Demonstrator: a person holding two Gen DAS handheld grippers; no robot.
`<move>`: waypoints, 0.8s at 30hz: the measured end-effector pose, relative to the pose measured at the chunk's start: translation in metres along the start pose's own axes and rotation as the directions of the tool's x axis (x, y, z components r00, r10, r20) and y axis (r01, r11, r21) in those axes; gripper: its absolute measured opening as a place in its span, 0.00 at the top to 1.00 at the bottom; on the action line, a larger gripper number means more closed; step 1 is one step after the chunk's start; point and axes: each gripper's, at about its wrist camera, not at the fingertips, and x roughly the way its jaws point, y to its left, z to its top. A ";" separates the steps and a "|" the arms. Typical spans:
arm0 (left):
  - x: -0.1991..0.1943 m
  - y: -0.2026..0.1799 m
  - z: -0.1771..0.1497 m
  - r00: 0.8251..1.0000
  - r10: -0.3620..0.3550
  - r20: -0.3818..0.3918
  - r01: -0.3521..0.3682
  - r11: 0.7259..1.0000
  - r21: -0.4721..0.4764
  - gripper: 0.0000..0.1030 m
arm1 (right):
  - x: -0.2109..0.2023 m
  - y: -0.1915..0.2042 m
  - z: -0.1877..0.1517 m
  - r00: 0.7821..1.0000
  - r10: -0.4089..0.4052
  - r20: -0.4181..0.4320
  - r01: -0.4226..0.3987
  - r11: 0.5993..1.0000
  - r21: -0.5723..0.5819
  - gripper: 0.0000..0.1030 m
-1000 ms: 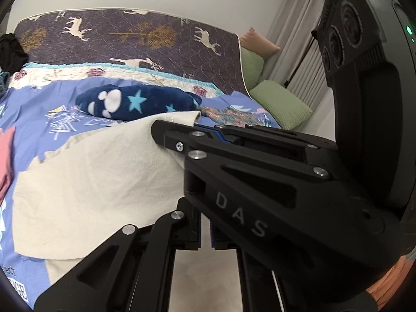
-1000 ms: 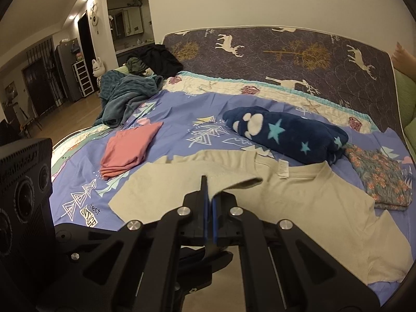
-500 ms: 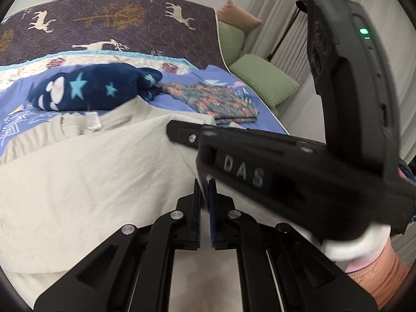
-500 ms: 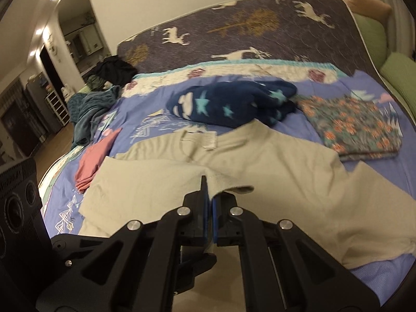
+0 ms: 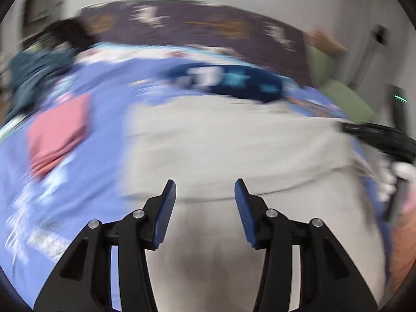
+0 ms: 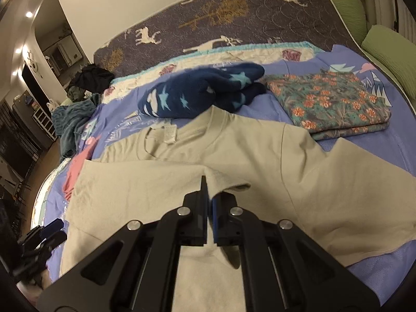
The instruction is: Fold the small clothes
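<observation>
So far only the first fold of the beige T-shirt (image 6: 260,171) looks underway: it lies across the near middle of the bed (image 6: 405,140), its left side lapped over the body, its right sleeve spread flat toward the right edge. The right gripper (image 6: 210,197) is clamped on a raised pinch of the shirt's folded edge, while the left gripper (image 5: 205,195) hangs above the fabric with its jaws spread and nothing between them; that view is badly blurred. Apparently finished pieces sit around: a folded pink garment (image 5: 57,135) at left, a folded floral garment (image 6: 332,104) at far right, a navy star-print bundle (image 6: 200,96) beyond the collar. Folding the right sleeve in and doubling the body remain, I judge.
</observation>
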 end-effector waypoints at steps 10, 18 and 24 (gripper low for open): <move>-0.002 0.051 -0.016 0.998 -0.047 -0.049 0.041 0.993 -0.113 0.53 | 0.005 -0.030 0.003 0.955 -0.295 -0.034 0.296 0.955 0.019 0.79; 0.031 0.056 -0.001 0.988 -0.148 -0.053 0.140 0.981 -0.132 0.53 | 0.002 0.057 0.022 0.970 -0.237 0.050 0.242 0.957 -0.162 0.65; 0.047 0.063 0.004 0.970 -0.242 -0.032 0.231 0.954 -0.191 0.53 | 0.057 0.187 0.023 0.998 -0.046 -0.048 0.022 0.912 -0.409 0.61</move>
